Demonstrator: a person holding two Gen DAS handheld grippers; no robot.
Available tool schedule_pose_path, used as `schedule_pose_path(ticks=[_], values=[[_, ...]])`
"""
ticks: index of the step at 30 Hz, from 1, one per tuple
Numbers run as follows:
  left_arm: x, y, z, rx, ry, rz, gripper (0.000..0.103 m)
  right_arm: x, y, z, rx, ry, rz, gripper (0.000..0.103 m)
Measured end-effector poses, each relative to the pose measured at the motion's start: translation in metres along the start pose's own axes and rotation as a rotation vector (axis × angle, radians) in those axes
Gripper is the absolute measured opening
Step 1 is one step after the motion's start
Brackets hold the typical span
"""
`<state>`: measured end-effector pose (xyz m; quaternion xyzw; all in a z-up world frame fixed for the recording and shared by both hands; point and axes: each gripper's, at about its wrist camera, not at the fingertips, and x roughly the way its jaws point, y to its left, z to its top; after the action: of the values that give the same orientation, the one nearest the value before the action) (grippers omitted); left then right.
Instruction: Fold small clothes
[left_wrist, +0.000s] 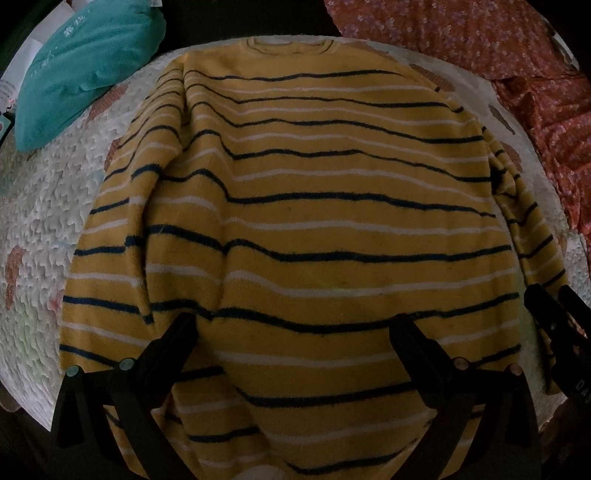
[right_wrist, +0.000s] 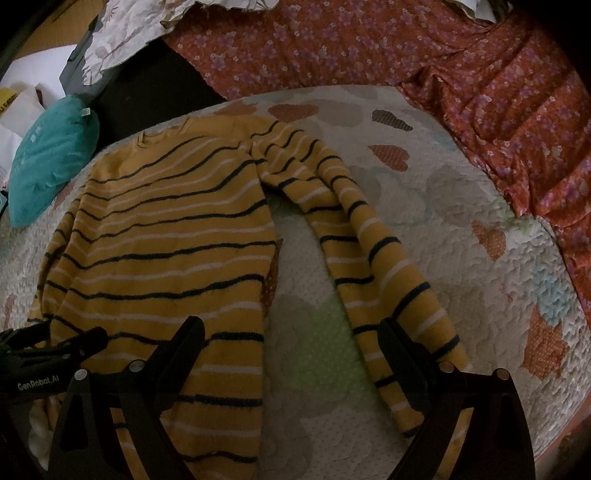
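A yellow sweater (left_wrist: 314, 229) with dark and white stripes lies flat on a quilted bed cover (left_wrist: 40, 206), neck at the far end. Its left sleeve is folded over the body. My left gripper (left_wrist: 295, 325) is open above the sweater's lower body. In the right wrist view the sweater's body (right_wrist: 166, 240) is on the left and its right sleeve (right_wrist: 369, 258) runs down the quilt (right_wrist: 461, 206). My right gripper (right_wrist: 291, 332) is open above the gap between body and sleeve; its right finger (right_wrist: 399, 343) is beside the sleeve's cuff end. The right gripper's fingers (left_wrist: 554, 314) show at the left view's right edge.
A teal cushion (left_wrist: 85, 62) lies at the far left of the bed, also seen in the right wrist view (right_wrist: 48, 166). An orange floral cloth (right_wrist: 443, 66) lies bunched along the far and right side (left_wrist: 480, 44). The left gripper's body (right_wrist: 44, 354) shows at the right view's left edge.
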<state>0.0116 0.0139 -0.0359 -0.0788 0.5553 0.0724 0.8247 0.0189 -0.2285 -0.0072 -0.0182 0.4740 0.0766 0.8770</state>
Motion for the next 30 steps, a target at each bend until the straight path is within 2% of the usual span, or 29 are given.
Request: schedule_pose_path(ticks=[30], values=[[0.0075, 0.0001, 0.0014, -0.007, 0.042, 0.003, 0.103, 0.0045, 0.0025, -0.0027, -0.003, 0.02, 0.001, 0.097]])
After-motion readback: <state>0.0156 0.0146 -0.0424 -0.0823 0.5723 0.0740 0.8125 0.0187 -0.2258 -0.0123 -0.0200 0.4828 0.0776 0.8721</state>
